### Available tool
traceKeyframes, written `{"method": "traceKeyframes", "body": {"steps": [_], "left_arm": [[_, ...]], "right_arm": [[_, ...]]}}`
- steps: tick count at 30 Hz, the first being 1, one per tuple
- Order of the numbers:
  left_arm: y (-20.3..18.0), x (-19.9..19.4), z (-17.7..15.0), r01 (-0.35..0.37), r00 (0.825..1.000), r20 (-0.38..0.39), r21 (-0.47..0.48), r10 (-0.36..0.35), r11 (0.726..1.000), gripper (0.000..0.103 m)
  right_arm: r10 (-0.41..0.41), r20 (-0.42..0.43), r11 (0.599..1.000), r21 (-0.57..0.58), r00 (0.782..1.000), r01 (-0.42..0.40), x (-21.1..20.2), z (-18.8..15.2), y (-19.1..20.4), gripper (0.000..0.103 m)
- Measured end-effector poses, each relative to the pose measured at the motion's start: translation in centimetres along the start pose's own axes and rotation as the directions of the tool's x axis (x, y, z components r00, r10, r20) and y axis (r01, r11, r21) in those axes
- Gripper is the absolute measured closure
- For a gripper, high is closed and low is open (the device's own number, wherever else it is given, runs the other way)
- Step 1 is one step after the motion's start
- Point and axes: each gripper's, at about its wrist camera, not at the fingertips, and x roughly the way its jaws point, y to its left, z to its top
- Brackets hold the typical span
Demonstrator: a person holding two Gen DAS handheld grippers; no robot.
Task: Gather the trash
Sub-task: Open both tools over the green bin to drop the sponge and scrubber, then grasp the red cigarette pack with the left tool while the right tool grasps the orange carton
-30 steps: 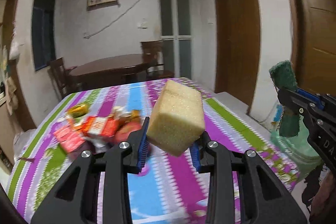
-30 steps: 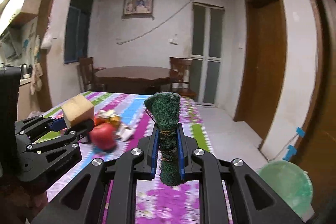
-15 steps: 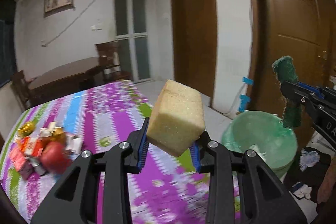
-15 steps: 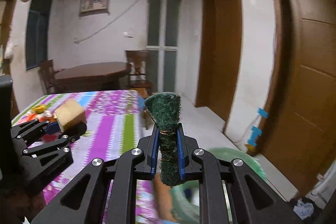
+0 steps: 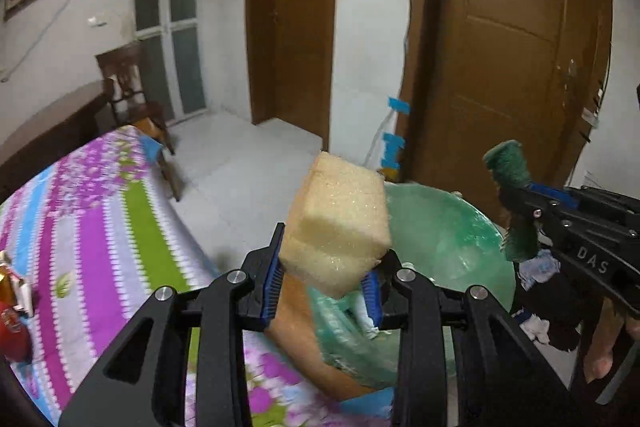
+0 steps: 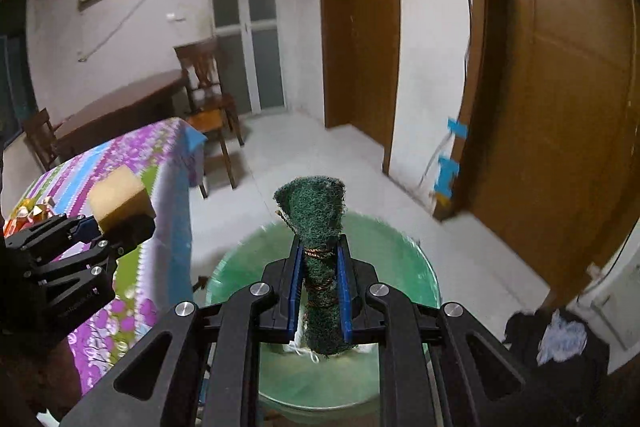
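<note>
**Both hands full, over the bin**

So my left hand-held gripper [image 5: 326,285] has its blue pads pressed on a chunky yellow sponge [image 5: 338,227], jaws only partly apart because the sponge fills the gap. The block sits tilted, most of it sticking out past the fingertips. In the left wrist view it's in front of the near rim of the green trash bin [image 5: 448,239]; I can't tell if it's actually over the opening.

My right hand-held gripper [image 6: 320,285] is squeezed nearly all the way closed on a green scouring pad [image 6: 316,219], rolled up and tied round with a bit of brownish string. The pad stands upright between the pads, fanning out at the top. From the right wrist view the bin's mouth lies straight under it, with something white down inside that I can't make out.

The desk [image 5: 100,227] with the purple, green and blue striped floral cloth is off to the left, its edge just beside the bin. There's a red thing [image 5: 12,331] and some packets at the far left edge, too blurry to name. A dark heap of cloth [image 6: 560,343] lies on the floor right of the bin, near the brown door [image 6: 560,107].
</note>
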Motion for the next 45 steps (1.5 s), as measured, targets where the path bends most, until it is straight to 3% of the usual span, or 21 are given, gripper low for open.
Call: {"method": "traceKeyframes", "body": {"steps": [9,20,21,22,24,25,35,42,45], "left_arm": [[-2.9,5.6,0.0,0.085,0.987,-0.137,0.02,-0.082,0.996,0.071],[-4.2,6.5,-0.6,0.091,0.979,-0.187,0.038,-0.083,0.995,0.071],[-4.1,6.5,-0.6,0.094,0.978,-0.189,0.039,-0.085,0.995,0.068],[-4.3,6.5,-0.5,0.092,0.979,-0.188,0.039,-0.083,0.995,0.058],[-4.2,6.4,-0.5,0.079,0.982,-0.178,0.039,-0.071,0.996,0.04],[-4.3,6.4,-0.3,0.074,0.983,-0.173,0.038,-0.066,0.997,0.038],[-3.9,5.8,-0.4,0.055,0.984,-0.17,0.04,-0.048,0.998,0.036],[-3.6,3.5,-0.6,0.057,0.989,-0.14,0.06,-0.048,0.997,0.028],[-2.7,1.7,-1.0,0.055,0.991,-0.126,0.069,-0.046,0.996,0.026]], "right_arm": [[0.003,-0.131,0.999,0.051,0.991,0.003,6.0,-1.9,-1.9,0.087],[0.002,-0.135,0.998,0.057,0.991,0.006,6.1,-2.4,-2.3,0.087],[0.003,-0.132,0.998,0.058,0.991,0.005,5.8,-2.4,-2.7,0.086],[0.006,-0.13,0.998,0.063,0.991,0.002,5.7,-2.4,-2.8,0.085],[0.007,-0.127,0.997,0.072,0.992,0.002,5.6,-2.4,-2.9,0.075],[0.006,-0.123,0.997,0.073,0.992,0.003,5.5,-2.4,-3.0,0.068],[-0.01,-0.095,0.996,0.083,0.995,0.018,3.8,-2.6,-3.2,0.059],[-0.011,-0.037,0.998,0.061,0.999,0.013,1.1,-2.7,-1.7,0.037],[0.022,0.03,0.999,0.047,0.999,-0.024,-1.4,-3.0,0.0,0.027]]}}
